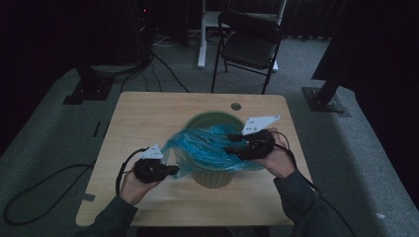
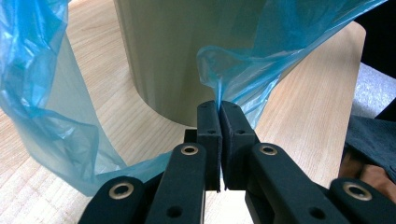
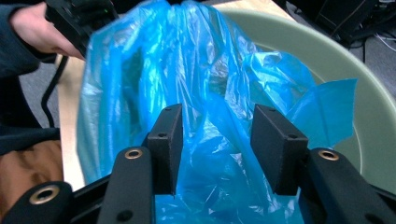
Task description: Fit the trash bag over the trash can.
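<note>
A pale green round bin (image 1: 213, 177) stands in the middle of the wooden table (image 1: 143, 118), with a thin blue plastic bag (image 1: 202, 148) draped over its near rim. My left gripper (image 1: 173, 170) sits low at the bin's left side. In the left gripper view it (image 2: 219, 105) is shut on a pinched edge of the bag (image 2: 42, 93), next to the bin wall (image 2: 163, 56). My right gripper (image 1: 231, 143) hovers over the bin's right side. Its jaws (image 3: 217, 112) stand open, with crumpled bag (image 3: 154, 60) between and behind them, the pads not pressing it. The bin rim (image 3: 299, 42) curves behind.
A black folding chair (image 1: 249, 42) stands beyond the table's far edge. A small round hole (image 1: 235, 106) marks the tabletop near that edge. Cables (image 1: 29, 197) trail across the grey carpet at left. The person's left hand (image 3: 37, 28) appears in the right gripper view.
</note>
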{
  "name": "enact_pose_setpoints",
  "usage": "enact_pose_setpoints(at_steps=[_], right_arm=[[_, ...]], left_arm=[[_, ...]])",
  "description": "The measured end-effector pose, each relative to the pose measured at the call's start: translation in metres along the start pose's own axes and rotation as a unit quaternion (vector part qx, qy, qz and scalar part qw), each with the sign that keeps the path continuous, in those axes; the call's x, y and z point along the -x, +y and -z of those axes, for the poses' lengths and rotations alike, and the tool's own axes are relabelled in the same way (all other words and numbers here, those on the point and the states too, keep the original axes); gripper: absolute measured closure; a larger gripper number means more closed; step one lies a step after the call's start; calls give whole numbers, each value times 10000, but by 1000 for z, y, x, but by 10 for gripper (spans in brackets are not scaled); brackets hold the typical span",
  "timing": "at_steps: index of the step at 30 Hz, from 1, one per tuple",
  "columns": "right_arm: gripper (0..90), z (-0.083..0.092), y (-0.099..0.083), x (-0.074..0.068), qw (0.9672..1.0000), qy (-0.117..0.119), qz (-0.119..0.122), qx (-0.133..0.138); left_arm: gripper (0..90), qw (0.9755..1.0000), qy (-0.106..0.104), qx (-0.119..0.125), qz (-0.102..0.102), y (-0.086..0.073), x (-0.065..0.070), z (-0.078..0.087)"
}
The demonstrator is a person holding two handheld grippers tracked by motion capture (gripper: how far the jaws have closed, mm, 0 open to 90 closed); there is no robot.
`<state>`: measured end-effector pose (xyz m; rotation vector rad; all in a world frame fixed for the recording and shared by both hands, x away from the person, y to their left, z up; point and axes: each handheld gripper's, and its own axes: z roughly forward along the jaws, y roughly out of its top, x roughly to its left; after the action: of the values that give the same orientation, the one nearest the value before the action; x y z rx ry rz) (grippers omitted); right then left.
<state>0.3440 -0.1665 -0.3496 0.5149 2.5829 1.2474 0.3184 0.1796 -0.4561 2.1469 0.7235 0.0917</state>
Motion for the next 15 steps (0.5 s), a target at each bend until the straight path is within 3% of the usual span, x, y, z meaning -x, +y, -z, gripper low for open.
enact_pose_setpoints(at_steps=[2, 4, 7, 14, 15], right_arm=[[546, -2, 0, 0, 10000, -29, 10, -57], [724, -6, -1, 2, 9996, -109, 29, -251], [859, -6, -2, 4, 9988, -304, 5, -376], [900, 4, -5, 9, 9961, -756, -89, -442], [900, 9, -6, 12, 9942, -962, -164, -446]], left_arm=[[875, 10000, 0, 2, -4, 0, 0, 0], [876, 10000, 2, 1, -7, 0, 0, 0], [877, 10000, 2, -4, -4, 0, 0, 0], [877, 10000, 8, -14, -3, 0, 0, 0], [877, 10000, 14, -25, -9, 0, 0, 0]])
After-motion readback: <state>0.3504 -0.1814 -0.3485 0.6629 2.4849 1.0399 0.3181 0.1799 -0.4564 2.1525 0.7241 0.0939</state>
